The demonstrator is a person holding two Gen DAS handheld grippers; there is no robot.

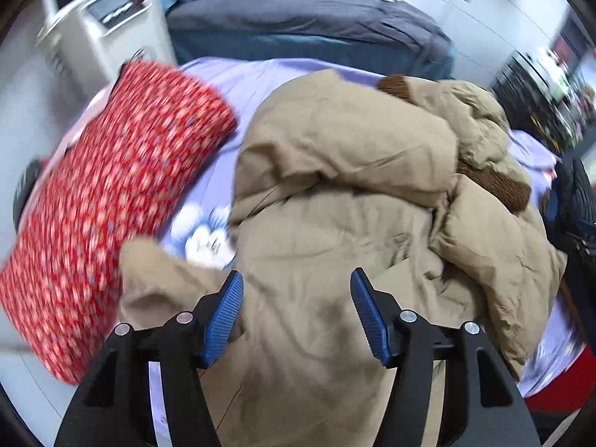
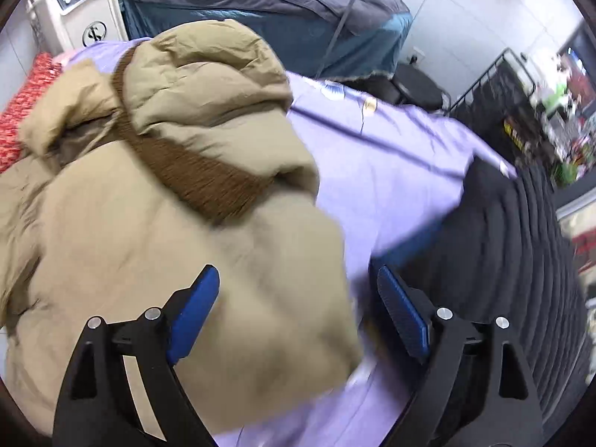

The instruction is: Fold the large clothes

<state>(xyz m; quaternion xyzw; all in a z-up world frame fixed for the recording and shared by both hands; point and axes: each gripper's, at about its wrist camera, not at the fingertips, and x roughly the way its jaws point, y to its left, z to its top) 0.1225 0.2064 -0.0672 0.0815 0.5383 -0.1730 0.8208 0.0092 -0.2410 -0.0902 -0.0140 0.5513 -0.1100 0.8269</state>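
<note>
Left wrist view: left tongs [image 1: 297, 290] are held spread wide apart, nothing clamped, blue pads [image 1: 223, 320] hovering over a tan puffer coat [image 1: 335, 193]. Coat is heaped and crumpled on a lavender bed sheet [image 1: 242, 78], brown fuzzy trim [image 1: 495, 182] seen at its right side. Red patterned quilt [image 1: 111, 193], blurred, is laid on the sheet left of the coat, close beside it. Grey-covered bed [image 1: 298, 18] is seen behind, a white appliance [image 1: 104, 33] at upper left.

Right wrist view: right tongs [image 2: 298, 279] are likewise spread open and empty. Coat [image 2: 149, 242] fills the left half, its edge sitting between the fingers; brown trim [image 2: 193, 171] runs diagonally across it. Lavender sheet [image 2: 391, 156] is exposed to the right. Black quilted garment [image 2: 521, 260] is laid at the right, on the sheet. Black rack [image 2: 503, 85] is seen beyond.
</note>
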